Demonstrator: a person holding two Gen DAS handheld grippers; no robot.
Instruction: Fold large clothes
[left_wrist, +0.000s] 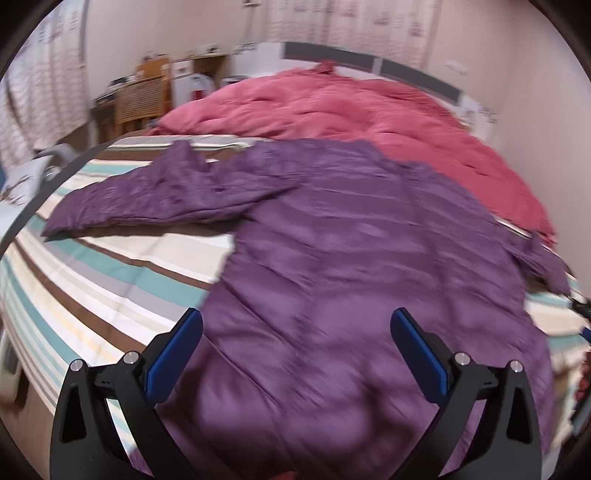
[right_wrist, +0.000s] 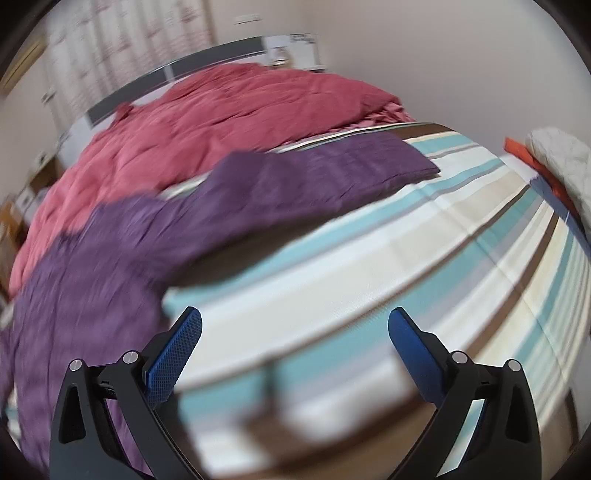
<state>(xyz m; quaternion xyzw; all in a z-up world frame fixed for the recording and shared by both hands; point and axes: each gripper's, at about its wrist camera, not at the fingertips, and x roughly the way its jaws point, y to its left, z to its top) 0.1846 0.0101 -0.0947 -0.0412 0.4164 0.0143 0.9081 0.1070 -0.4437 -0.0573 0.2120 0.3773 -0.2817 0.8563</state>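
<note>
Striped in teal, brown and cream, the bedsheet (left_wrist: 110, 273) fills the left wrist view, with a red quilt (left_wrist: 332, 110) heaped toward the headboard and a wooden cabinet (left_wrist: 144, 92) in the far corner. On the sheet lies the purple coat (left_wrist: 351, 266), spread flat, one sleeve (left_wrist: 155, 199) stretched out to the left. The left gripper (left_wrist: 295, 332) hovers above the coat's near hem, its blue pads wide apart and holding nothing. Motion blur softens the cloth, so its seams are hard to read. From the right wrist, the same sheet (right_wrist: 406, 258) takes most of the frame; the coat (right_wrist: 92, 277) sits to the left, its other sleeve (right_wrist: 332, 173) reaching out across the stripes, the quilt (right_wrist: 221, 122) behind it and a pale bundle (right_wrist: 561, 162) at the right edge. The right gripper (right_wrist: 295, 332) is also spread and empty, over bare sheet just beside the coat. Folding looks barely begun: the garment is laid out with both sleeves still extended. A sensible next move would be to pinch a sleeve and bring it across the body, gripping enough of the puffy fabric that it does not slip.
</note>
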